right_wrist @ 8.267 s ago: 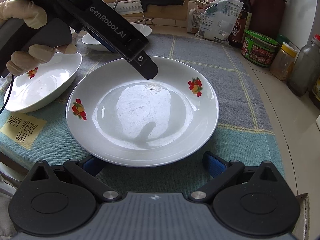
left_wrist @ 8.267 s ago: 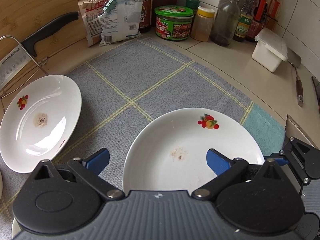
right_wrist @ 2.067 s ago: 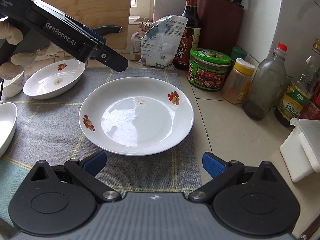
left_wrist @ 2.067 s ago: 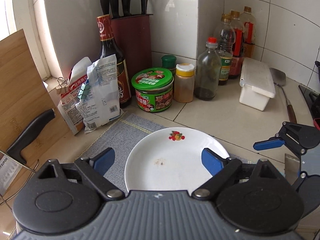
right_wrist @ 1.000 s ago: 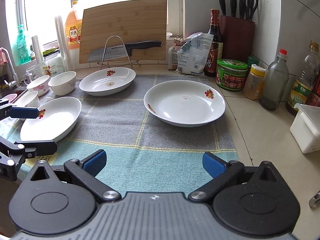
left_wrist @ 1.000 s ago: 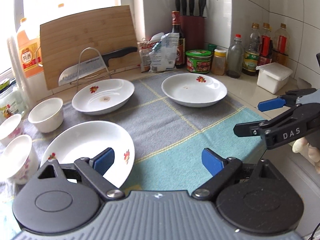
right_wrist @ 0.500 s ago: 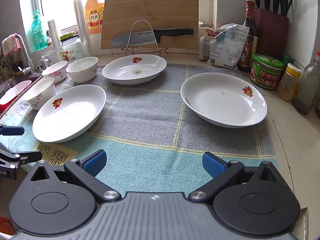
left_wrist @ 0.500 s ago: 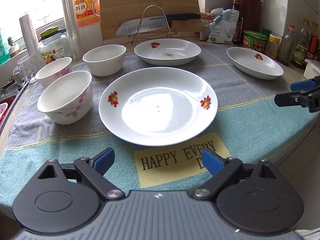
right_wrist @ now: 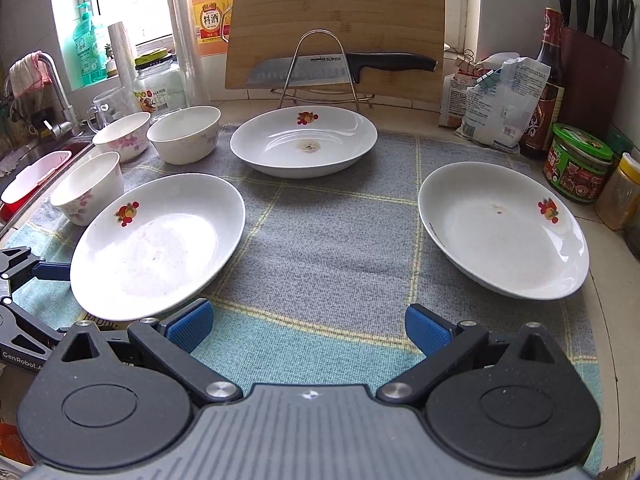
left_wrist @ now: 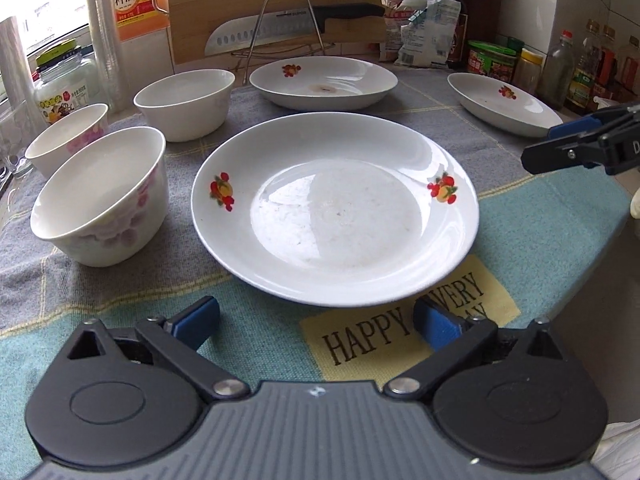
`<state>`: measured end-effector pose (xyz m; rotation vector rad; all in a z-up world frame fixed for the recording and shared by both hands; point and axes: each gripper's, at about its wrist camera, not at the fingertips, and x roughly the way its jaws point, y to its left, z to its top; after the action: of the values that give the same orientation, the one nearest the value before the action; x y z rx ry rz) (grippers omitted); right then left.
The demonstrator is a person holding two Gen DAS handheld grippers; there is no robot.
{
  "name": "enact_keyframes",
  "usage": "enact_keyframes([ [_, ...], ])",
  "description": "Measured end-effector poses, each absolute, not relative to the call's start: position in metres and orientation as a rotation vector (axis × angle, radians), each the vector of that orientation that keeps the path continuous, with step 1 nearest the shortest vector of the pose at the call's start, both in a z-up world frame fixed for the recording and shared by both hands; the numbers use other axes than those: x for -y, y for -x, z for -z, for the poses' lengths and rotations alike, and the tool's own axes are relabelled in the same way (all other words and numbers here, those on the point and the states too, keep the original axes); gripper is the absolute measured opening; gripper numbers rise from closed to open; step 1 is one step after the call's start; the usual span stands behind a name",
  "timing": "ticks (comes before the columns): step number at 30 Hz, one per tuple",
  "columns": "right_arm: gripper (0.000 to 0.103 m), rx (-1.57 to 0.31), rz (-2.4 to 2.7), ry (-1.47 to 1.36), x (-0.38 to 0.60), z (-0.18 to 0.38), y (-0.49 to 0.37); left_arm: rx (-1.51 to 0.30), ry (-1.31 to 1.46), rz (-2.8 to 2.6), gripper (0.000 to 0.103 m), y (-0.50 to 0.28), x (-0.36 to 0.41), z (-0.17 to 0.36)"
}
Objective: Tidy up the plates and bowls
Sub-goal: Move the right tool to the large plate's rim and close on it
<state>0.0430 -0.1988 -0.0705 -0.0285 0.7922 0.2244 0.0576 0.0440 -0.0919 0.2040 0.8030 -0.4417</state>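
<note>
Left gripper [left_wrist: 316, 322] lined up on the near plate [left_wrist: 336, 208], nothing held.

Its jaws have just been opening and now stand wide and empty, short of the plate's front rim, where half a second ago they stood narrower and farther back. The right gripper [right_wrist: 306, 326] is also released over the mat [right_wrist: 320, 248]. 3 plates lie apart on the worktop: near left, back middle [right_wrist: 304, 140] and right [right_wrist: 504, 228]; 3 bowls [left_wrist: 104, 196] stand at the left. Judging by this, 1 plate has been set down and stacking the others comes next.
</note>
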Motion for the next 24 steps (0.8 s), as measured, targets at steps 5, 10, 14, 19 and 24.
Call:
enact_keyframes([
  [5,0.103,-0.796,-0.23,0.032,0.187,0.07,-0.062,-0.795,-0.23,0.504,0.103,-0.069,-0.044,0.092],
  [10,0.103,-0.808,-0.263,0.037,0.172,0.07,-0.082,-0.774,-0.255,0.563,0.103,-0.076,-0.044,0.093],
  [14,0.103,-0.831,-0.302,0.043,0.158,0.07,-0.098,-0.746,-0.264,0.608,0.103,-0.077,-0.048,0.094],
  [19,0.103,-0.873,-0.355,0.06,0.133,0.075,-0.114,-0.72,-0.266,0.648,0.103,-0.078,-0.054,0.095],
  [24,0.103,-0.933,-0.387,0.072,0.115,0.085,-0.126,-0.695,-0.267,0.675,0.103,-0.077,-0.061,0.097],
])
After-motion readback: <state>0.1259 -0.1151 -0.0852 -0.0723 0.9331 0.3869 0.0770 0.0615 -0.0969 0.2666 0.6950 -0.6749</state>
